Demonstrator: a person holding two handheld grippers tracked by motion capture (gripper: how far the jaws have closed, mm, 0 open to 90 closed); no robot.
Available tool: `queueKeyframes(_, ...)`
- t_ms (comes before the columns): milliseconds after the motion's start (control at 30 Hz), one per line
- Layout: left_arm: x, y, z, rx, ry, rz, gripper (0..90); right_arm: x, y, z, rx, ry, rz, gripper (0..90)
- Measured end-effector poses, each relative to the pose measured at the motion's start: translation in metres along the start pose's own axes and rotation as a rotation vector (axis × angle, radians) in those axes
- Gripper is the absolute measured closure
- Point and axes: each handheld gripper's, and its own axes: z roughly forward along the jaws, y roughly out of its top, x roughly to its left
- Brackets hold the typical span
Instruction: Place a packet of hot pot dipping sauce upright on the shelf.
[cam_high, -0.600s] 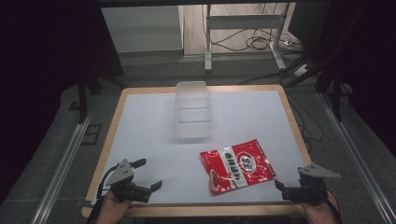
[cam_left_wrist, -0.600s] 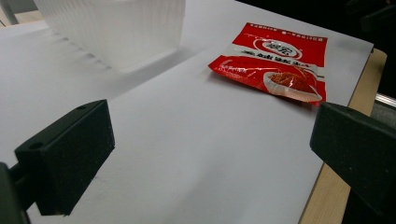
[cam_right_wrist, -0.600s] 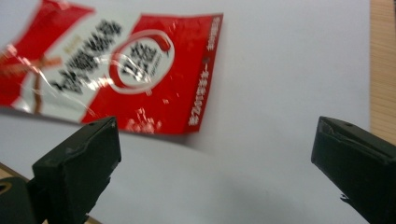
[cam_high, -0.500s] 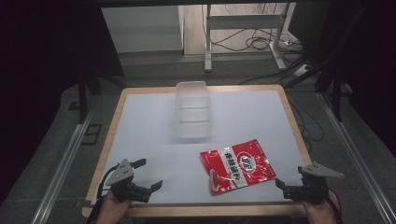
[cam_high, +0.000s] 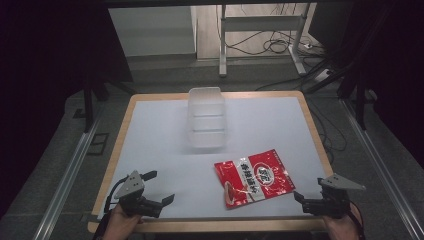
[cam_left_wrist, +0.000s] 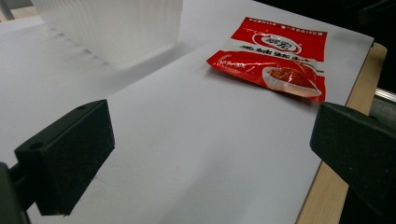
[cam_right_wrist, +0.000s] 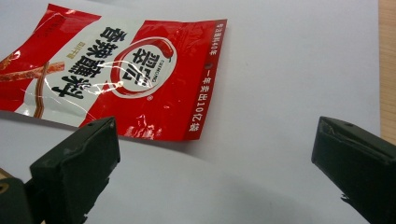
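Observation:
A red and white snack packet (cam_high: 256, 176) lies flat on the white table top, front right of centre; it also shows as the packet (cam_left_wrist: 273, 58) and the packet (cam_right_wrist: 116, 70) in the gripper views. My left gripper (cam_high: 159, 187) rests at the front left edge, open, with nothing between its jaws. At the front right edge my right gripper (cam_high: 304, 199) stands open just right of the packet, also with bare table between its jaws. A clear plastic box (cam_high: 206, 117) sits behind the packet near the table's middle, seen close as the box (cam_left_wrist: 112, 25).
The white table top (cam_high: 150, 135) has a wooden rim (cam_high: 120, 127). Metal rails run along both sides on the floor. A metal stand and cables lie beyond the far edge, in dim surroundings.

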Motion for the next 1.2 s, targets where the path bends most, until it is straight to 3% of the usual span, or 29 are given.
queueKeyframes(733,-0.001,0.000,0.001,0.005,0.000,0.006,0.0,0.005,0.015,0.009,-0.040,0.004,-0.062,1.8)
queueKeyframes(1200,-0.001,0.000,0.000,0.000,0.002,0.010,0.0,0.007,0.028,0.024,-0.009,0.001,-0.089,1.8)
